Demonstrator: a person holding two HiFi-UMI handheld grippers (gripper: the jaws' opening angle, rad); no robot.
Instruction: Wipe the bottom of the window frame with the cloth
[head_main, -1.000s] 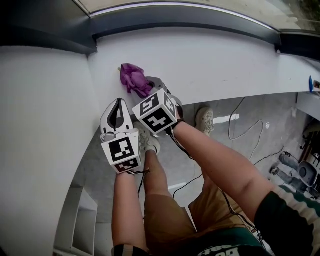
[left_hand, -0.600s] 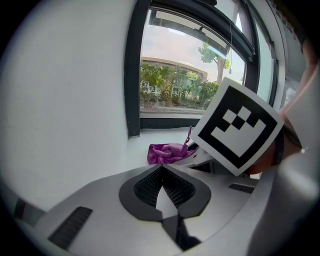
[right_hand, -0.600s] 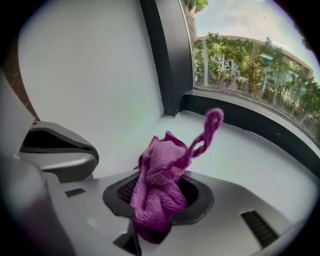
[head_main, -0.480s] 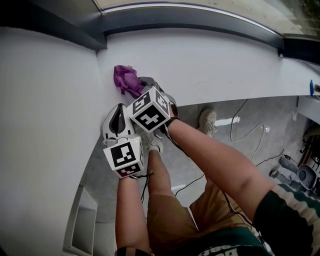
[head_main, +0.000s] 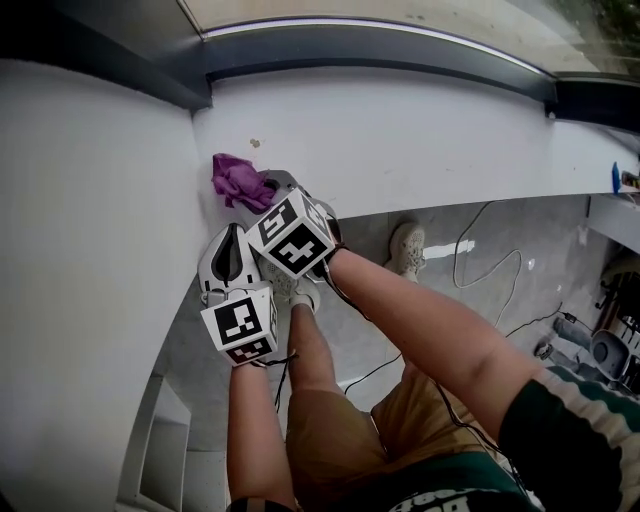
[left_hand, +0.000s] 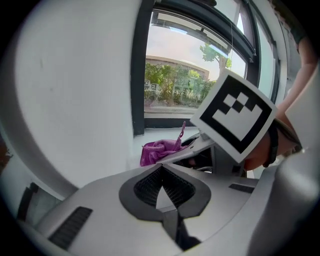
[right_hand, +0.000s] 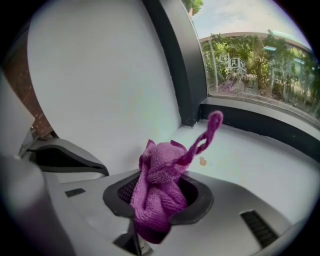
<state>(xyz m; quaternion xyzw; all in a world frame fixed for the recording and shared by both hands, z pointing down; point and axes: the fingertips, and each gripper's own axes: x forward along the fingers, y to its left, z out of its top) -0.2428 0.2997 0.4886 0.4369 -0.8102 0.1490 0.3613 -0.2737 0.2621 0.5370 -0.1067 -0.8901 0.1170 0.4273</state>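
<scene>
Right gripper view shows the right gripper (right_hand: 157, 200) jaws pinching the purple knitted cloth (right_hand: 159, 172), likely soft and light, mid-bunch; the left gripper (left_hand: 161, 175) jaws meet, empty.

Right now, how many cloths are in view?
1. The purple cloth is bunched between the fingers of the right gripper, at the left end of the white sill by the wall. No other shows, though the arms and grippers may hide something.

Bright daylight from window (left_hand: 185, 85) ahead of left gripper (left_hand: 161, 172). Soft, faint shadows. Strong fisheye bend, dark vignetted corners in gripper views. Near parts soft.
</scene>
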